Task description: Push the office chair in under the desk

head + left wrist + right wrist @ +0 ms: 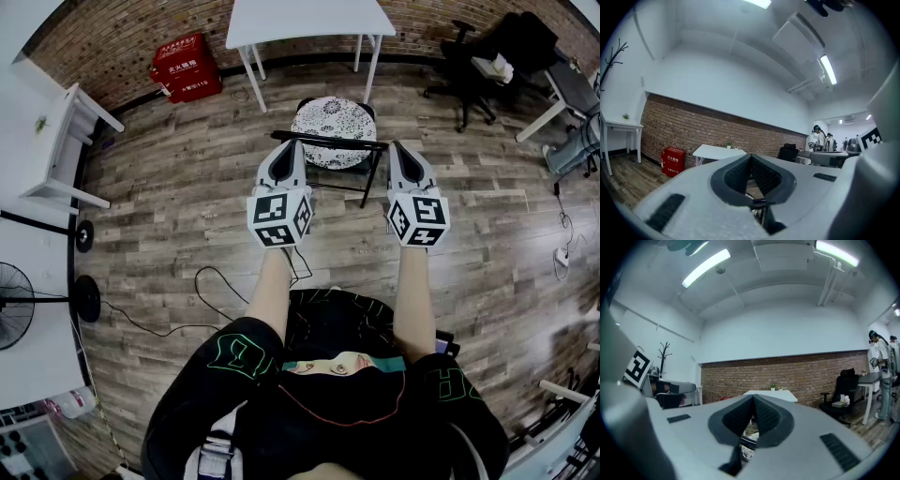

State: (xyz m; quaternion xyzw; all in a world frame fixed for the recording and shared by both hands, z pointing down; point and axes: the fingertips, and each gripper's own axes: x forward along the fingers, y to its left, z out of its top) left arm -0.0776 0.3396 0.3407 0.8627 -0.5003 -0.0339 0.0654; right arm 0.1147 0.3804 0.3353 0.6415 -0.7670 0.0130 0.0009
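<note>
A black-framed chair (330,142) with a round patterned cushion (333,119) stands on the wood floor, in front of the white desk (309,19) by the brick wall. My left gripper (285,150) is shut and empty, its tip at the left end of the chair's top back bar. My right gripper (401,150) is shut and empty at the bar's right end. Whether either tip touches the bar I cannot tell. In the left gripper view the closed left gripper (751,157) points level at the desk (717,151). The right gripper (753,399) does the same in its view, the bar (747,440) just below.
A red box (186,67) sits left of the desk. A black office chair (473,61) and another desk stand at the back right. A white table (37,141) and a fan (14,305) line the left side. A cable (211,281) lies on the floor. People (820,138) stand far off.
</note>
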